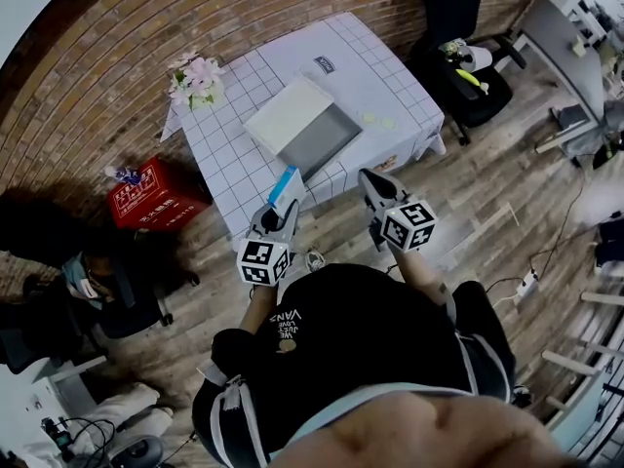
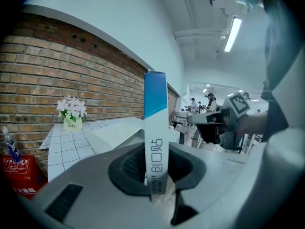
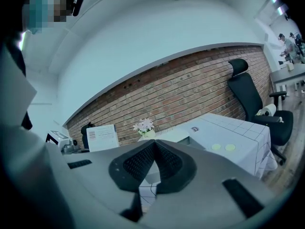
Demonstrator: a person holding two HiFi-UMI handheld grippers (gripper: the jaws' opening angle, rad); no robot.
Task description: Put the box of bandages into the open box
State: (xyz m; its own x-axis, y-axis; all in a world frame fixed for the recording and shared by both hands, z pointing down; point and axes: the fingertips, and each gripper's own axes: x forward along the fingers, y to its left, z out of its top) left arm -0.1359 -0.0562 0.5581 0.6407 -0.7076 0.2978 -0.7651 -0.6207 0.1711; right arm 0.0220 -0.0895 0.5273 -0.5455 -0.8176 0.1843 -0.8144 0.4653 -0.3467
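We judge the slim blue-and-white cardboard box of bandages (image 2: 155, 128) to be light and fairly stiff. Its thin card walls would dent under a hard squeeze, though, and its smooth printed faces may slip on the pads. The sound place to take it is across its two broad faces, low on the carton.

That is how the left gripper (image 2: 156, 168) has it. The jaws stand partly apart, closed onto the white lower end of the carton. The ribbed pads press both sides there, while the blue upper end sticks out well past the fingertips. Because so much of the carton is free of the grip, we think it could pivot between the pads if it knocked against a wall of the box.

The right gripper (image 3: 153, 163) has its jaws pressed together with nothing between them, and it hangs just right of the left one.

In the head view the carton sits over the near edge of the table (image 1: 390, 96), which is covered in a white grid-patterned cloth. The grey open box (image 1: 322, 139), its white lid folded back to the far left, lies on the table farther away and a little to the right. The carton is near it but not yet over its mouth, so we judge the drop is yet to come.
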